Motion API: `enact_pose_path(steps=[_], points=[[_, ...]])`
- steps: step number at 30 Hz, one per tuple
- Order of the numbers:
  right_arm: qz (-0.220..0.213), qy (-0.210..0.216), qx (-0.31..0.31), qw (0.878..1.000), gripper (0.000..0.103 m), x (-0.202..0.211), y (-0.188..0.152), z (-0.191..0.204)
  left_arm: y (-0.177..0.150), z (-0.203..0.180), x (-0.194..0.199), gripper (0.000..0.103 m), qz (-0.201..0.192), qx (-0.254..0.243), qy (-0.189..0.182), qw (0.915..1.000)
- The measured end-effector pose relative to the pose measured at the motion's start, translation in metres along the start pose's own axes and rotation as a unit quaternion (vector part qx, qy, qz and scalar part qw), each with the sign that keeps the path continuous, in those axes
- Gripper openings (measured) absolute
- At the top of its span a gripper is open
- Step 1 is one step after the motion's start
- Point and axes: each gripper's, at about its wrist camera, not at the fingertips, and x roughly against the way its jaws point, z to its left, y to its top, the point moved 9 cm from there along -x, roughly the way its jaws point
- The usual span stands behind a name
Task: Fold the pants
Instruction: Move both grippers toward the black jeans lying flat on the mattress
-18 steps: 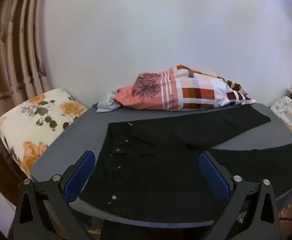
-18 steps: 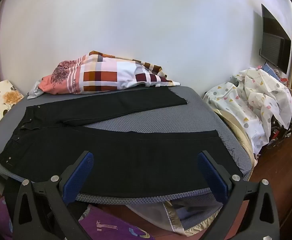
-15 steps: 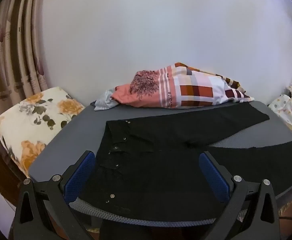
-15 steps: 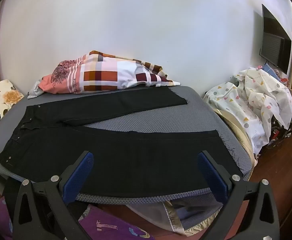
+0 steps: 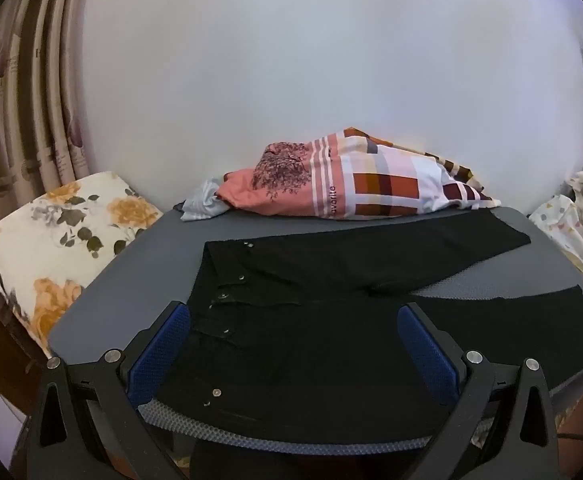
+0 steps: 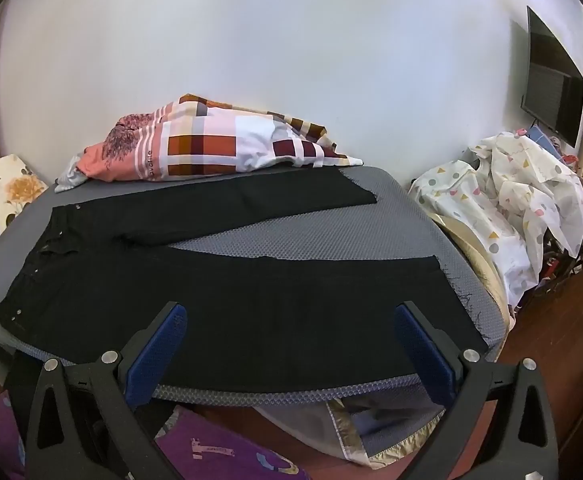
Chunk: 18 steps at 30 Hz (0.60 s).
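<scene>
Since nothing is yet between either pair of jaws, you have a free choice of hold; the stock reads as follows, left to right.

Item 1, left gripper (image 5: 291,344): jaws spread wide, empty, hanging over the near left part of the mattress (image 5: 131,280) above the waistband end.

Item 2, pants (image 6: 227,304): 1 pair, black, laid flat on the mattress. Waistband (image 5: 215,312) lies toward the left edge, with small metal studs and a button showing. The 2 legs run to the right and split into a V: the far leg (image 6: 251,204) angles toward the far right corner, just short of the checked bedding (image 6: 219,144) along the far edge; the near leg (image 6: 291,300) runs along the near edge, its frayed hem (image 6: 451,280) close to the right edge.

Handling, as judged: the cloth looks like soft, limp denim of moderate weight, not slippery, not fragile. It will sag and drag between your holds, and the doubled waistband should be the stiffest, surest place to pinch. Take 1 waist corner with your left tool and the matching hem with your right, then bring 1 leg over the other.

Item 3, right gripper (image 6: 291,344): jaws spread wide, empty, hanging over the near leg at the near edge.
</scene>
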Motion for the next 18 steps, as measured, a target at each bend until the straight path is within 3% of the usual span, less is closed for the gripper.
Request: enact_pose_path(steps=[6,9,13,15,18], points=[[0.011,0.001,0.0,1.0,0.103,-0.004,-0.002,0.001,0.002,0.006,0.001,0.103,-0.014,0.01,-0.013,0.9998],[0.013,0.001,0.0,1.0,0.103,-0.004,-0.002,0.001,0.004,0.011,0.003,0.103,-0.028,0.039,-0.033,0.9983],[0.015,0.002,0.003,1.0,0.103,-0.008,-0.002,0.004,0.005,0.03,0.009,0.103,-0.063,0.097,-0.033,0.9928],[0.02,0.004,0.003,1.0,0.103,-0.011,0.0,0.005,0.005,0.031,0.004,0.103,-0.049,0.1,-0.036,0.9931],[0.026,0.006,0.005,1.0,0.103,-0.017,0.002,0.007,0.003,0.023,-0.006,0.103,-0.011,0.055,-0.036,0.9978]])
